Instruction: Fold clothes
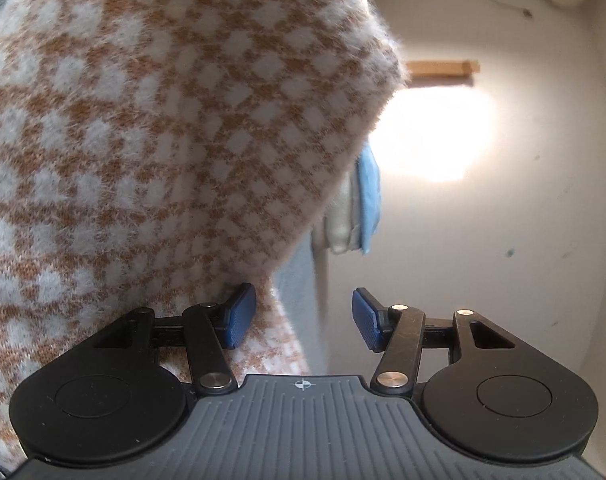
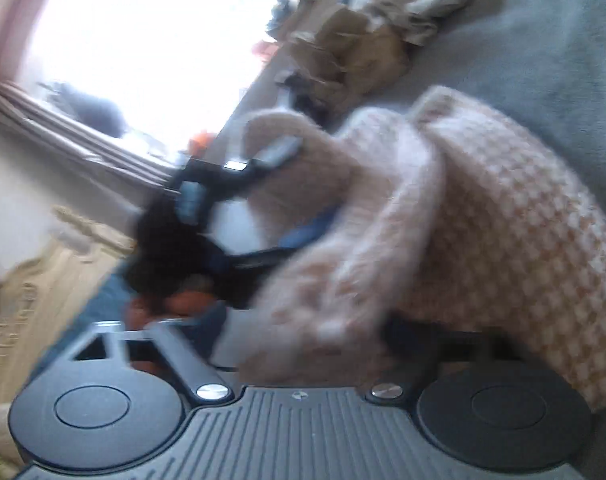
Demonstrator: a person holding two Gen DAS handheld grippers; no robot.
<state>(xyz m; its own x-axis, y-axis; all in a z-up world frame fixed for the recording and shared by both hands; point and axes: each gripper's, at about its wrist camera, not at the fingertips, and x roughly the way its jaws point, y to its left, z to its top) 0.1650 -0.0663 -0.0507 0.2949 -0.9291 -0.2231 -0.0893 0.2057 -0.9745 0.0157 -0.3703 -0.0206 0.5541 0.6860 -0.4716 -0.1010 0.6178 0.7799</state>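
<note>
A fuzzy orange-and-white checked sweater (image 1: 163, 120) fills the upper left of the left wrist view. Its hem hangs down to my left gripper (image 1: 303, 318), which is open. One blue pad (image 1: 239, 316) touches the knit and the other pad (image 1: 367, 320) stands free. The right wrist view is blurred. There the sweater (image 2: 483, 220) is bunched and draped over my right gripper (image 2: 303, 340), hiding its right finger and the gap. The left gripper (image 2: 291, 192) shows beyond it, up against a fold of the sweater.
Folded blue and white cloths (image 1: 363, 208) are stacked past the sweater's edge, in front of a pale wall. A grey bed cover (image 2: 523, 40) carries a crumpled brown heap (image 2: 363, 40). A bright window (image 2: 143, 40) and pale wooden furniture (image 2: 43, 280) lie to the left.
</note>
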